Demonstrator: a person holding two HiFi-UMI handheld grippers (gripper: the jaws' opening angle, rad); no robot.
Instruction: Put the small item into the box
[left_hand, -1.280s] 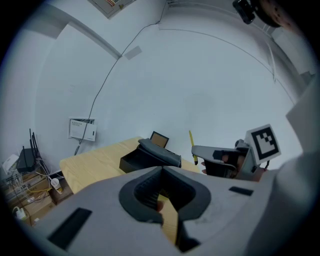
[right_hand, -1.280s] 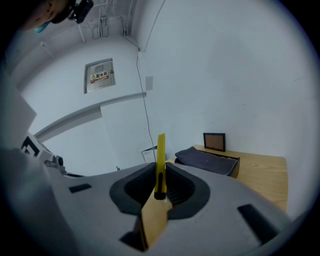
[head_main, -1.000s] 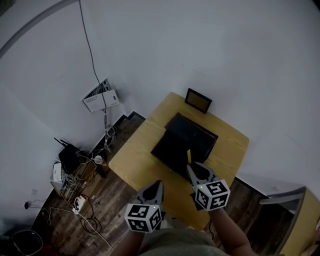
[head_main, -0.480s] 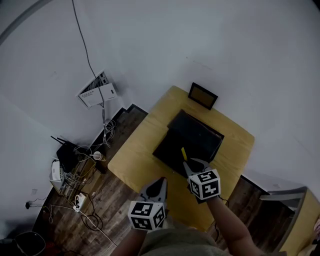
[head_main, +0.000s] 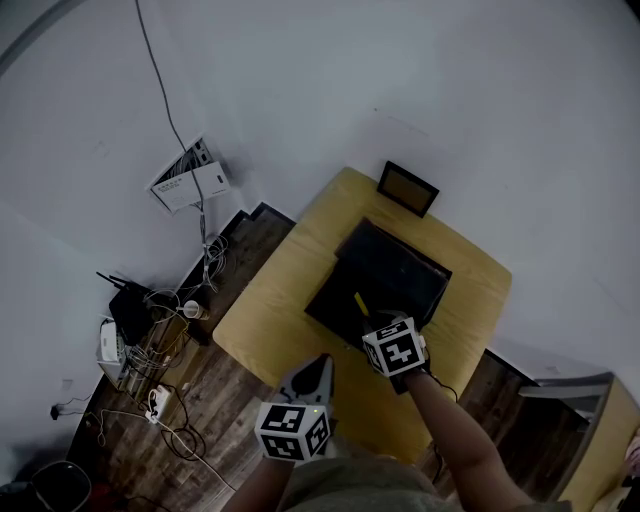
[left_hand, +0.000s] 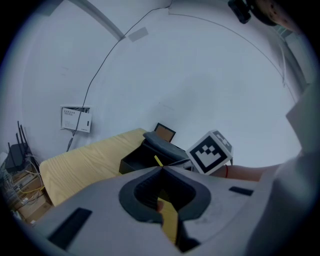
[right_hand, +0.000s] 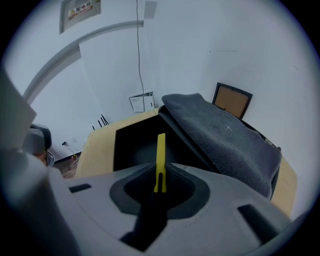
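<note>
the right claw (right_hand: 160, 170) is pinching the small yellow strip (right_hand: 160, 147), its jaws closing on the lower end, and is holding it over the open black box (right_hand: 131, 145) on the table (head_main: 268, 318). lowering and releasing are remaining. the left claw (left_hand: 161, 169) is hanging closed, empty.

Framed board (head_main: 408, 189) at the far edge of the yellow table (head_main: 265, 325); tangled cables (head_main: 207, 262) on the floor (head_main: 215, 385)

Bare office/lab rm, white walls (head_main: 450, 90), router (head_main: 126, 308) w/ cable tangle (head_main: 168, 345), wood table (head_main: 265, 320)
</note>
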